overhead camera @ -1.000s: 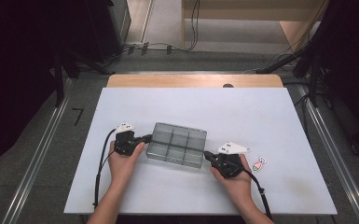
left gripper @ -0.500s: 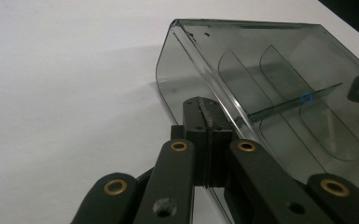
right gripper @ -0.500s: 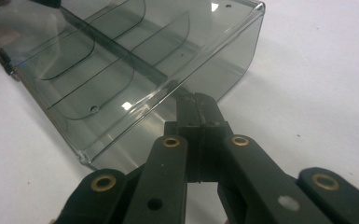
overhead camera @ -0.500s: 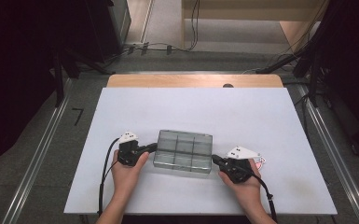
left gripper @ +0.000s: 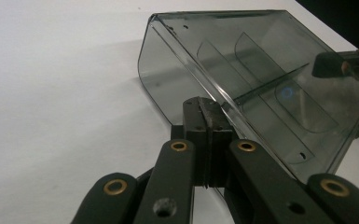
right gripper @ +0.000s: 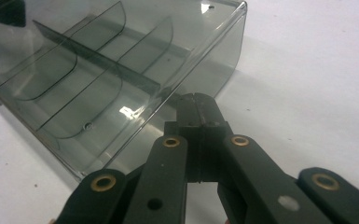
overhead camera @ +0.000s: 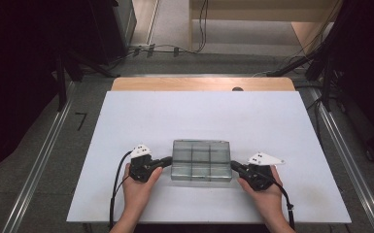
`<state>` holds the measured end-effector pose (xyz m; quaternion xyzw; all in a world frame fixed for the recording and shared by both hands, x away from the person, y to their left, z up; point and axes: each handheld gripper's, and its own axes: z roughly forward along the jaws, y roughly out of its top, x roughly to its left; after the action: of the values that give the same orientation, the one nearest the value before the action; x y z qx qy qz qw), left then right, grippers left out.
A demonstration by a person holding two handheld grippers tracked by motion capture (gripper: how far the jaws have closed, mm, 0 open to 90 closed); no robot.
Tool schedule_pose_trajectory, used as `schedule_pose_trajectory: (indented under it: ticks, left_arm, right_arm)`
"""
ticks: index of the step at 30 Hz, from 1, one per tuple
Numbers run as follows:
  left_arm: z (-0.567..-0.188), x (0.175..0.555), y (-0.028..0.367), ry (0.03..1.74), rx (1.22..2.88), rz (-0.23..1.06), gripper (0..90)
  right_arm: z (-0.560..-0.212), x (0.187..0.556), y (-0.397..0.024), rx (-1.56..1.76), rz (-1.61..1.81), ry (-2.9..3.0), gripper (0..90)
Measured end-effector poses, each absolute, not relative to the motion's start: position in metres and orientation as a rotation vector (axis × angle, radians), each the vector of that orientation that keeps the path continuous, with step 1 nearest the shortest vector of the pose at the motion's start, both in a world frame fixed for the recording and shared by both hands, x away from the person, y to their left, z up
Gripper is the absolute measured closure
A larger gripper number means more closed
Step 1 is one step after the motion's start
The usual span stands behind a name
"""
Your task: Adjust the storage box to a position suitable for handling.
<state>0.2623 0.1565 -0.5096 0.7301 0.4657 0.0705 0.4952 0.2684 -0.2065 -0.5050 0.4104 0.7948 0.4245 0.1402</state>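
A white table (overhead camera: 184, 116) carries a clear, smoke-tinted divided box (overhead camera: 201, 160) near the person's edge. The left gripper (overhead camera: 166, 160) is clamped onto the box's left end wall, and the right gripper (overhead camera: 234, 166) is clamped onto its right end wall, each held in one hand

A white tabletop (overhead camera: 204, 116) is seen from above, backed at its far edge by a strip of bare wood (overhead camera: 201, 84). Grey floor (overhead camera: 43, 160) is laid around it — metal rails (overhead camera: 39, 160) are run along both sides. Cables (overhead camera: 150, 48) are strewn across the far floor, where a pale wooden unit (overhead camera: 252, 9) is set. Deep shadow is cast over the far left and right corners.
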Motion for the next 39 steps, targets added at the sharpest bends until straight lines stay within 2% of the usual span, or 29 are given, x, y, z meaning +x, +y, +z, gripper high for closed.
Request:
schedule_pose_trajectory:
  ticks: [19,33,39]
  left_arm:
    - [-0.510,0.257,0.130,1.109,1.774,0.172,89.8]
    - [-0.512,0.255,0.128,1.104,1.769,0.180,89.8]
    - [-0.509,0.254,0.133,1.039,1.762,0.206,89.4]
  right_arm:
    - [-0.503,0.270,-0.235,1.224,1.231,2.287,87.9]
    - [-0.504,0.270,-0.240,1.226,1.248,2.315,87.9]
    - [-0.502,0.271,-0.243,1.229,1.243,2.292,87.6]
